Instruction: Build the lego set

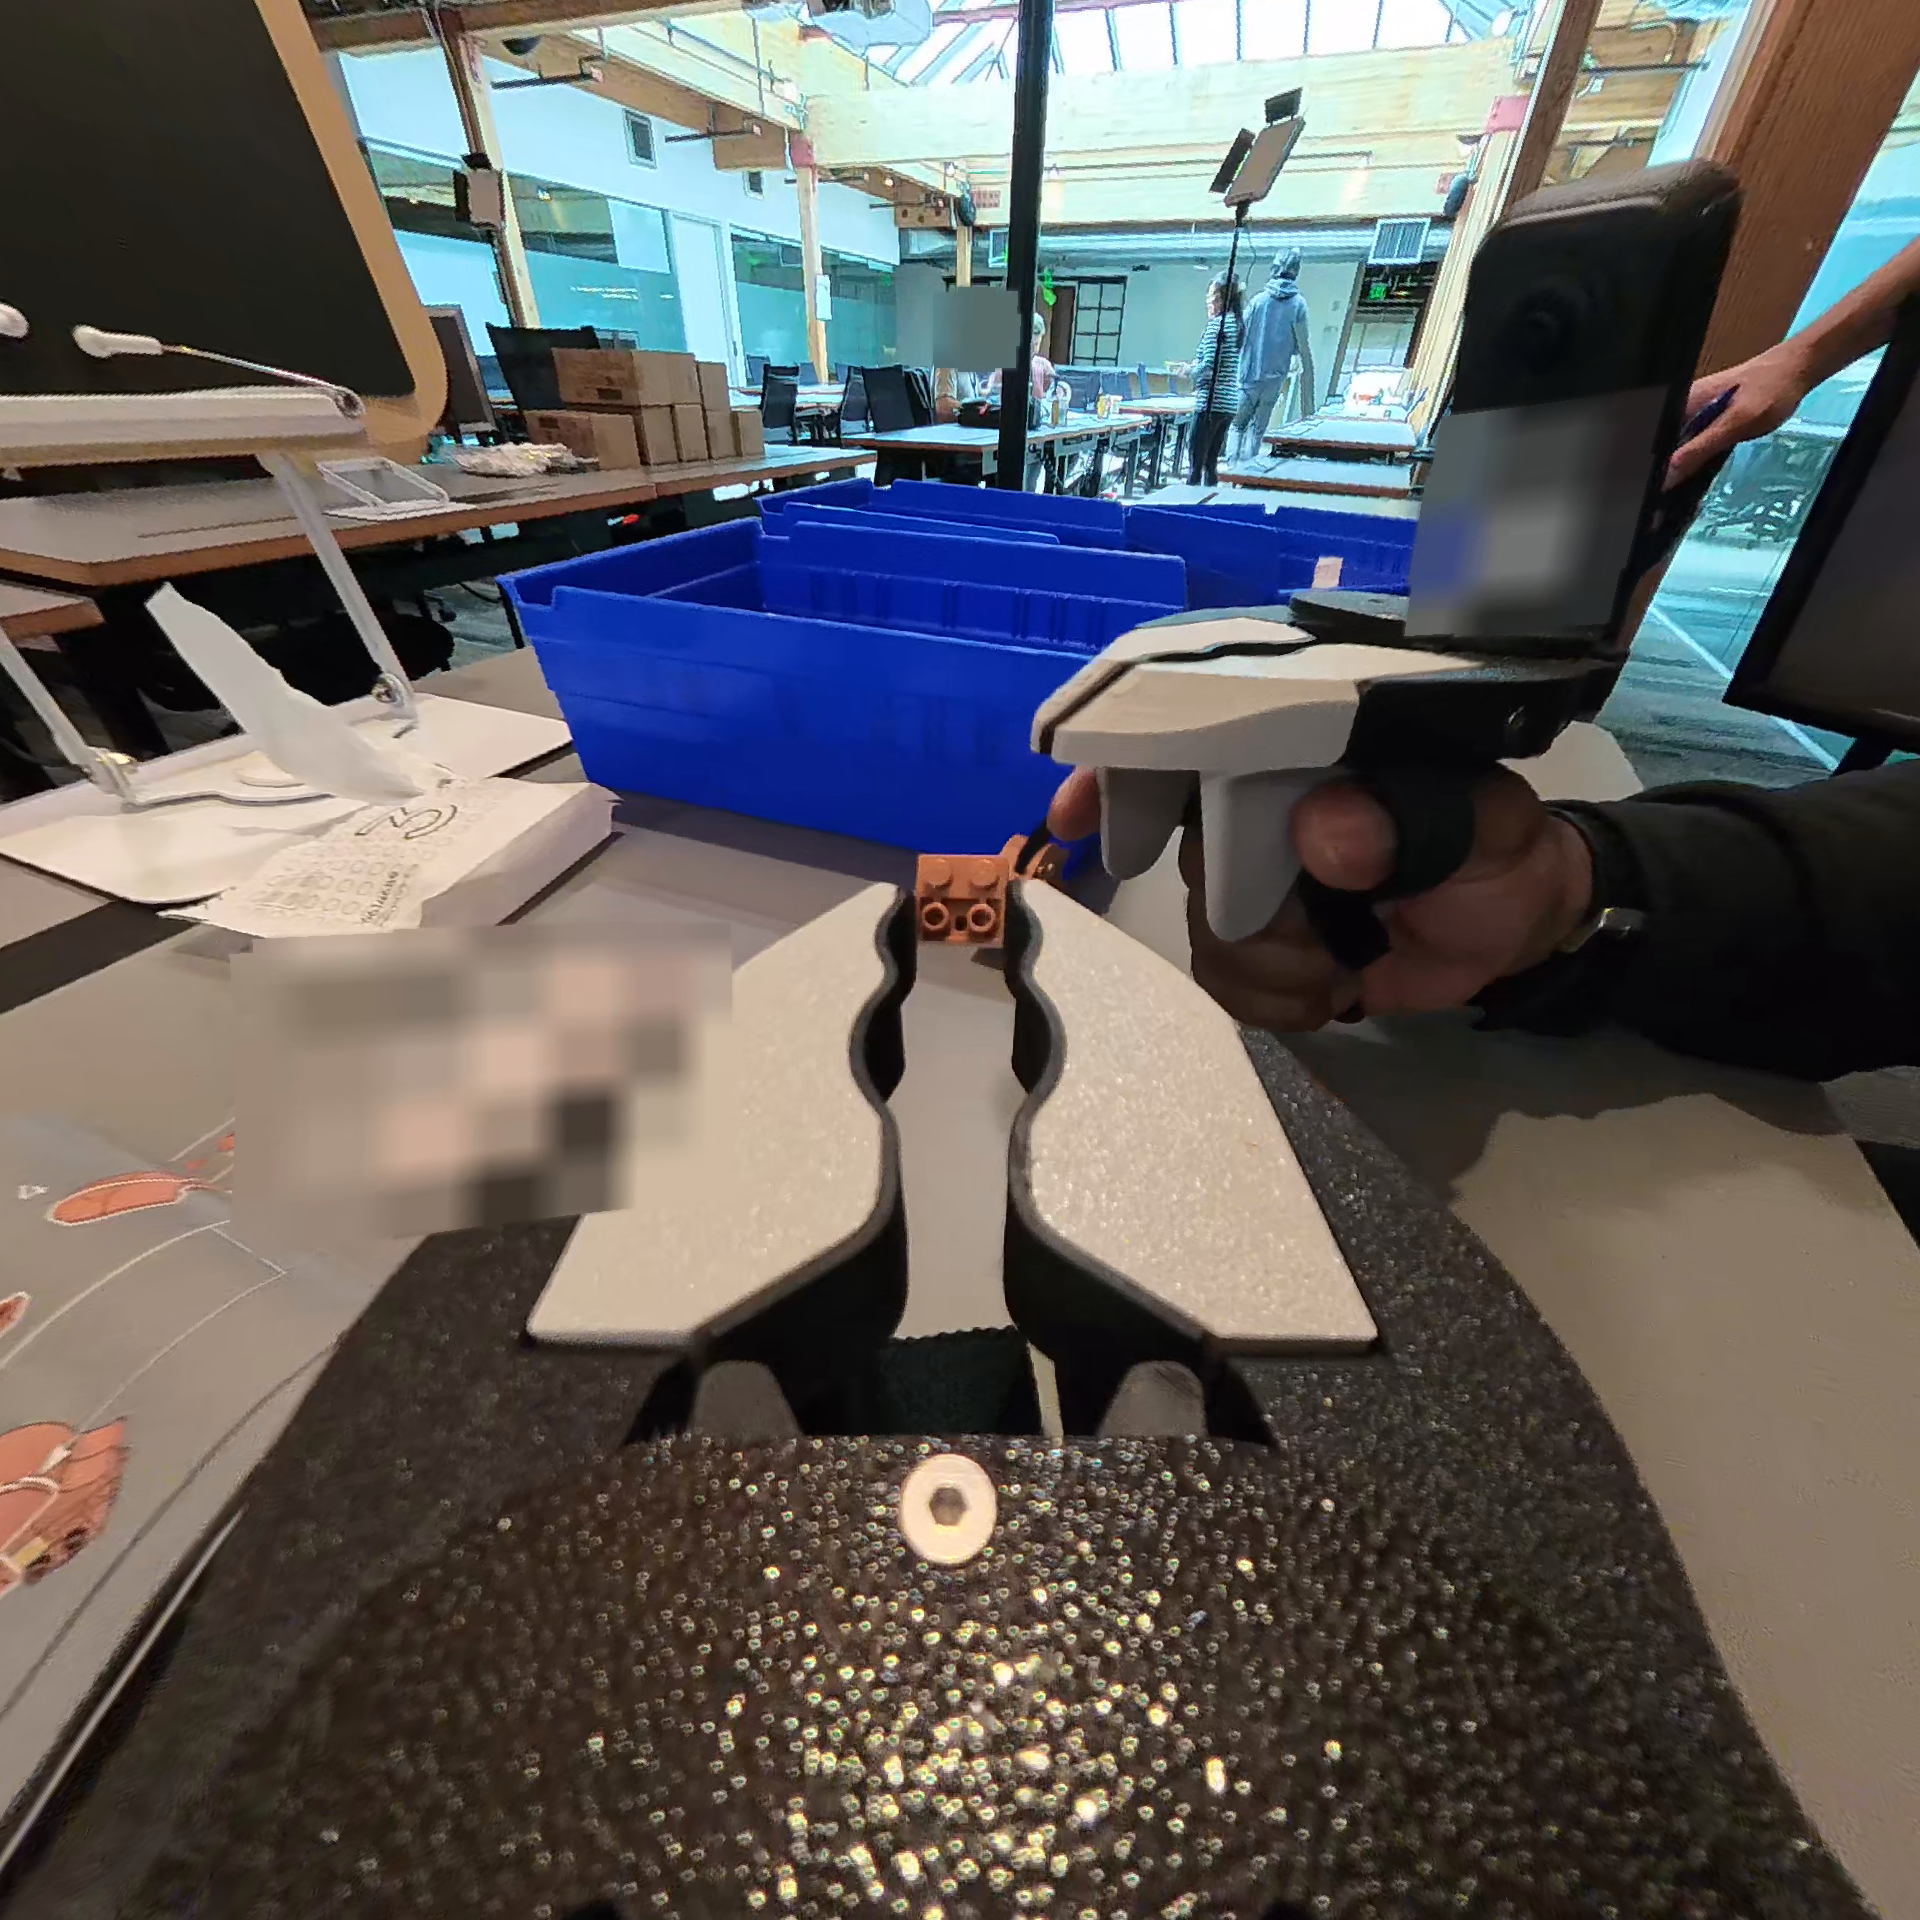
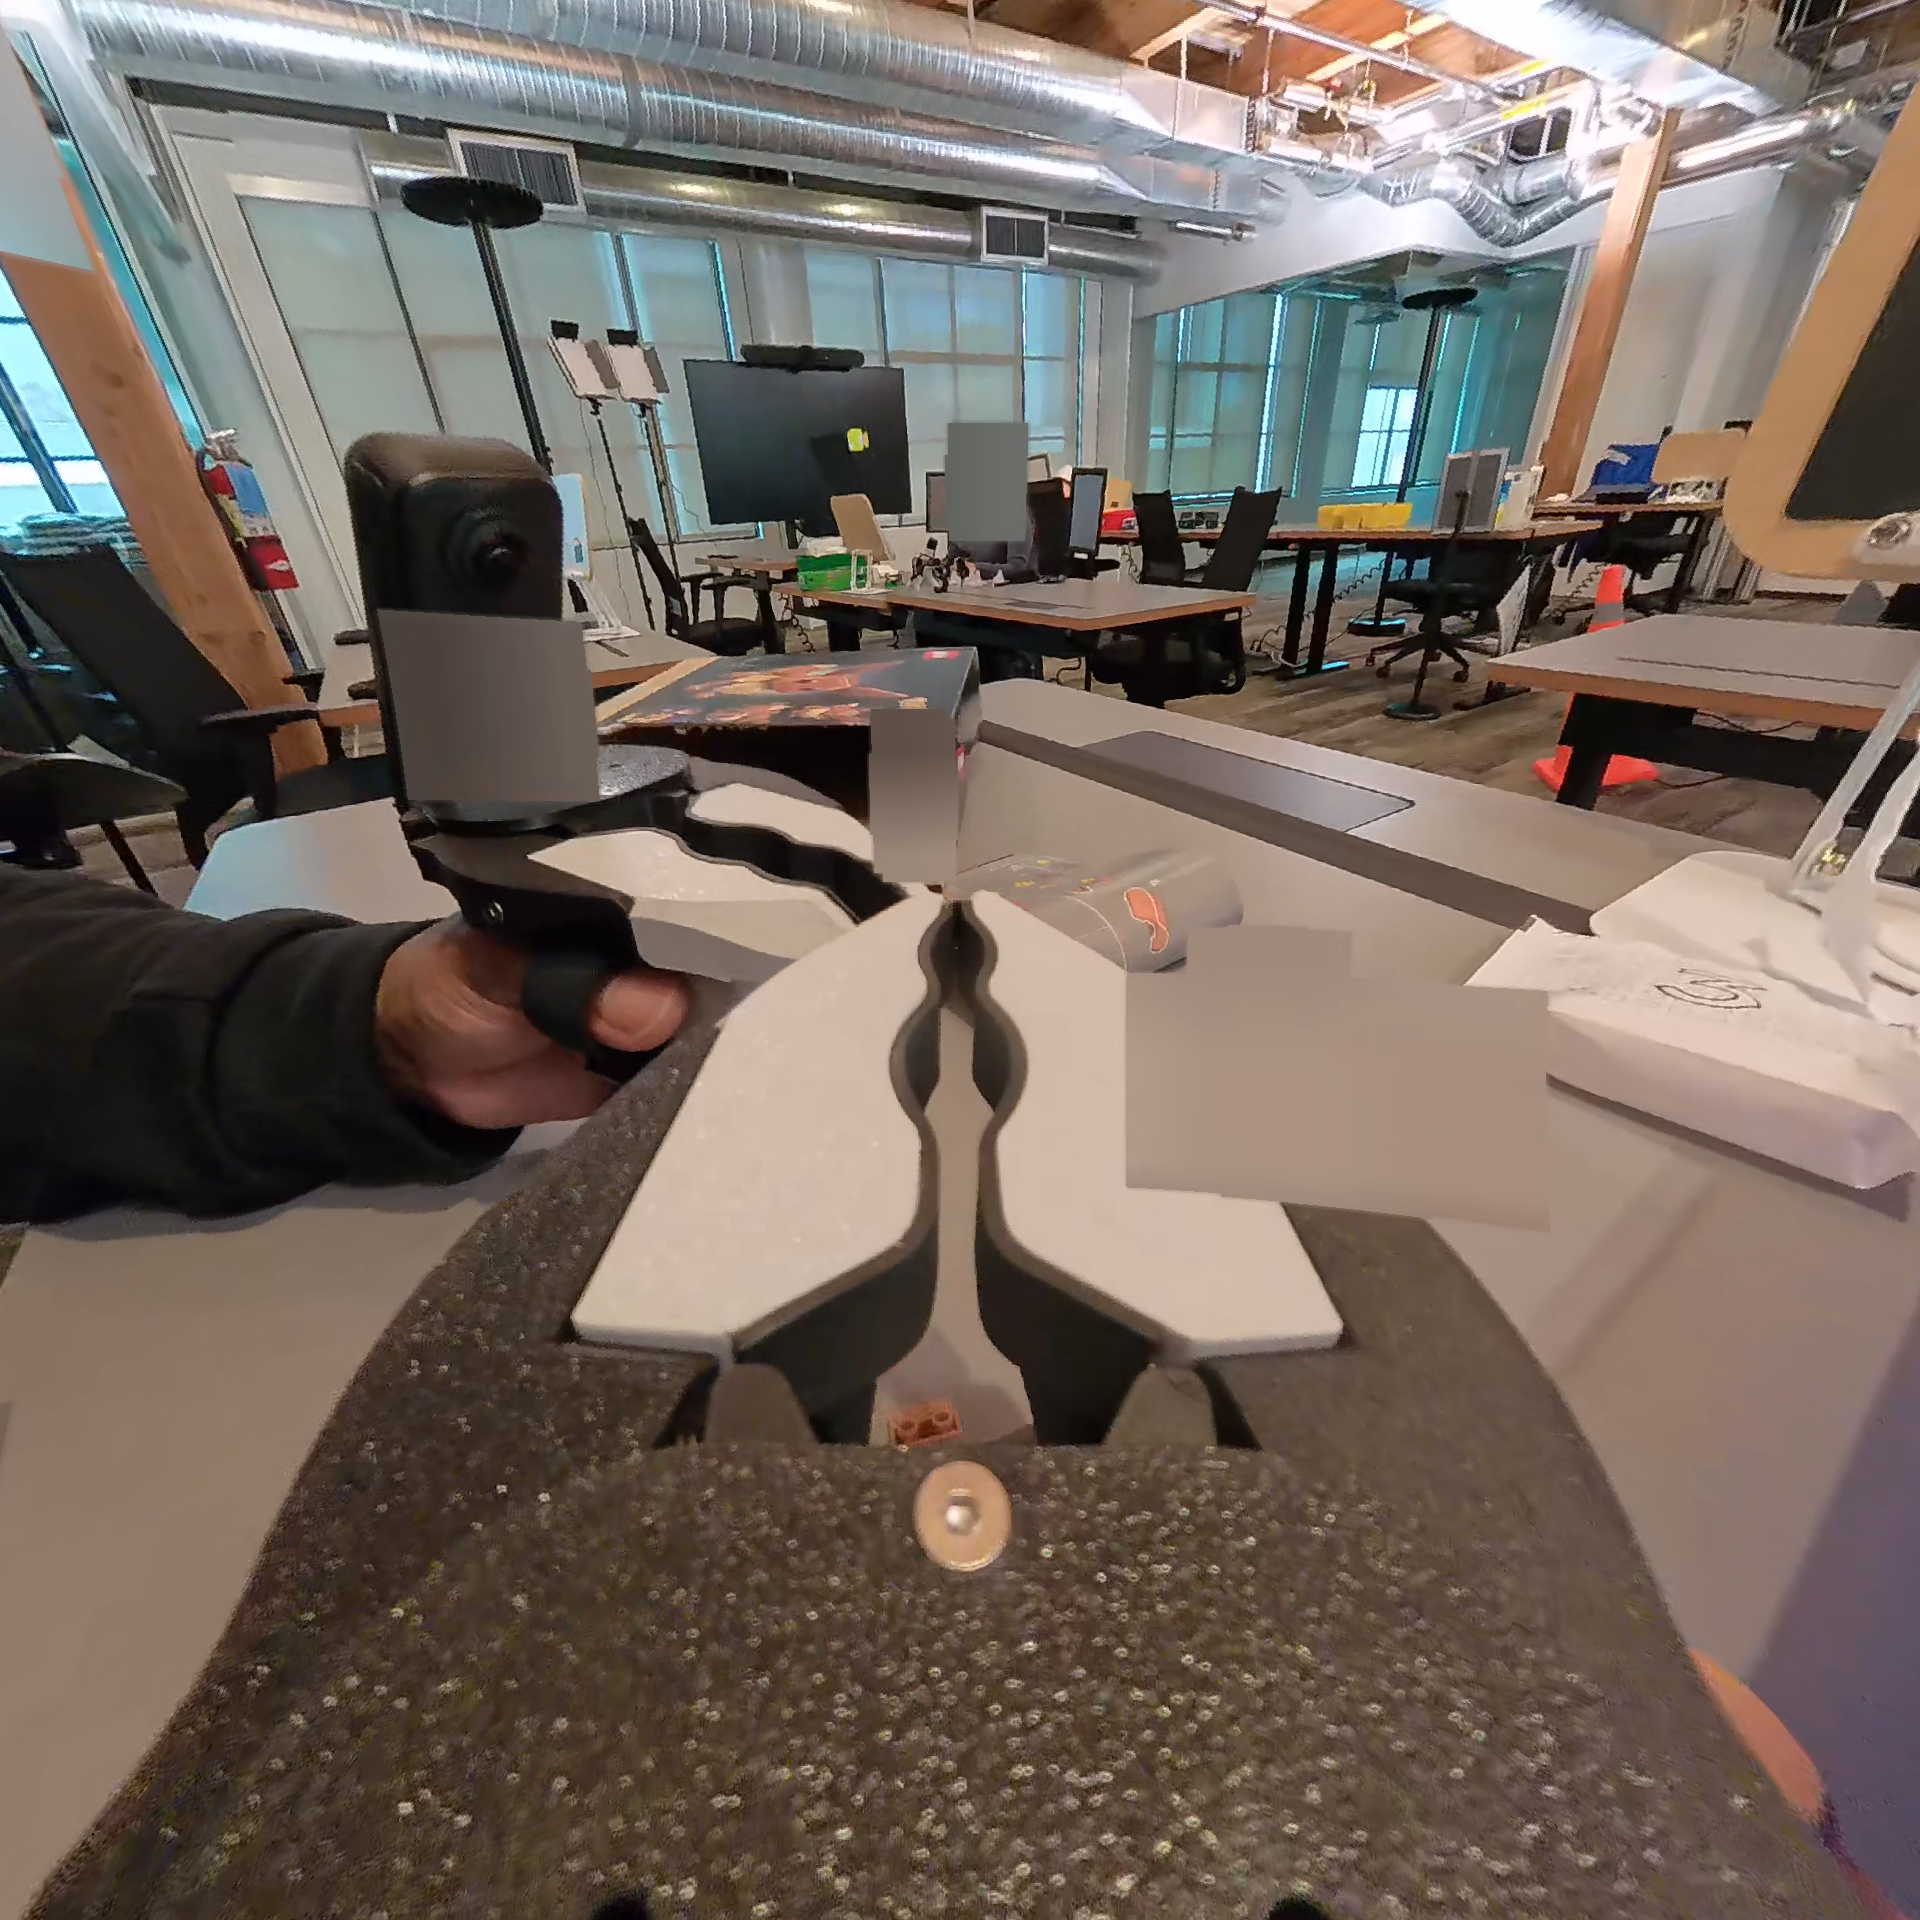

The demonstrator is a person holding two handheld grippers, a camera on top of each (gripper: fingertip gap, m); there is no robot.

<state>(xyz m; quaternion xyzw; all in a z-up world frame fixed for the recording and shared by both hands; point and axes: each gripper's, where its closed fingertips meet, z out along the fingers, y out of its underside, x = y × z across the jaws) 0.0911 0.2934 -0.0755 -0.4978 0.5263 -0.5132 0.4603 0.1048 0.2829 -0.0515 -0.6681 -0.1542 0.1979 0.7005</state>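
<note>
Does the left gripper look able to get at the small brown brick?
Probably yes: the brown brick already sits between the left gripper's fingertips, nothing blocking it. Whether the pads press it is unclear.

Things on your desk
You had blue bins (image 1: 831,665), a white paper pad (image 1: 416,852) and a picture box (image 2: 800,686) nearby.
</note>
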